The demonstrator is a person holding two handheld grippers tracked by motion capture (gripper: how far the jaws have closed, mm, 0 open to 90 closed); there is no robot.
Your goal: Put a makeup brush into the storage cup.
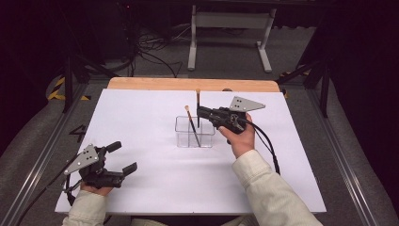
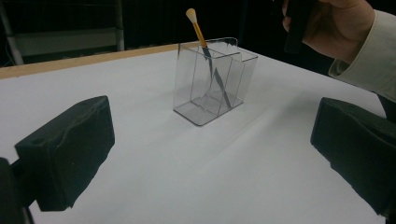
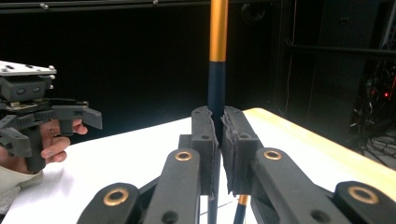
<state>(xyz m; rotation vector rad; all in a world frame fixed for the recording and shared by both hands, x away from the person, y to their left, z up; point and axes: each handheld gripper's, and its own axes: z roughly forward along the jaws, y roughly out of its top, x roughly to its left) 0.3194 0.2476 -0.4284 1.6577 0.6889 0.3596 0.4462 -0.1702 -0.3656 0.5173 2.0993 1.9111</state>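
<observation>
The right gripper clamps an upright black-and-orange-handled brush directly above the clear acrylic 2-compartment holder, where 1 similar brush leans; left gripper gapes wide, holding nothing

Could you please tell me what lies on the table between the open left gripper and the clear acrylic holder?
Nothing: in the left gripper view, only bare white table stretches from the left gripper to the clear holder. The high view agrees.

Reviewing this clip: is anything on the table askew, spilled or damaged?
Nothing stands out. The clear holder stands upright on the white table; one brush leans inside it, as expected. The right hand-held gripper holds a second brush upright above the holder.
</observation>
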